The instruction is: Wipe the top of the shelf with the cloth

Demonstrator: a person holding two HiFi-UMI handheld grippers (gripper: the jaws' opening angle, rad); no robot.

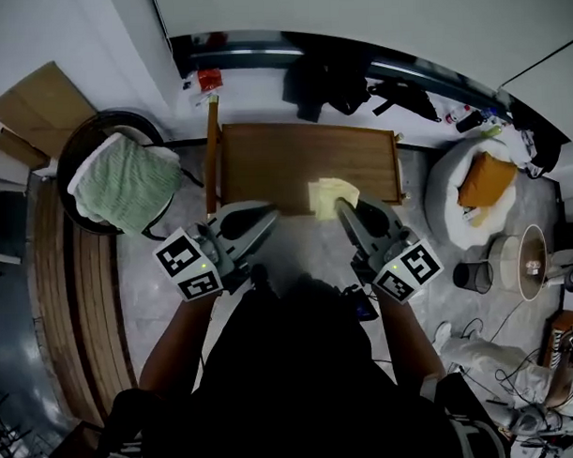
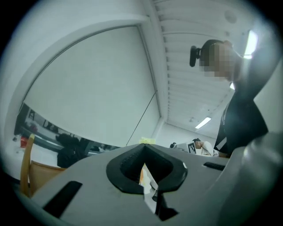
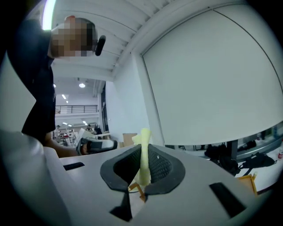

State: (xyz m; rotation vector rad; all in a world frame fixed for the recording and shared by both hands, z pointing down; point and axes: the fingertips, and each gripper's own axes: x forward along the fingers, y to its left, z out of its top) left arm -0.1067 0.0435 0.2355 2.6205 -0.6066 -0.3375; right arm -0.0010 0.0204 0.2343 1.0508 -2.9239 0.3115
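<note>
Currently: my right gripper (image 1: 344, 206) pinches a thin fold of cloth (image 1: 328, 191), the rest lying just ahead on the shelf (image 1: 265, 163); left gripper (image 1: 270, 215) is closed, empty. Risk, I judge: slim pinch slips under wiping drag.

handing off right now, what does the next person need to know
The right claw is shut on the yellow cloth, at the near edge of the shelf top.
The left claw is shut and empty, by the same near edge.
Done: the cloth is gripped and brought to the shelf. How much has been wiped can't be told.
Left: sweep the cloth across the whole top.
</note>
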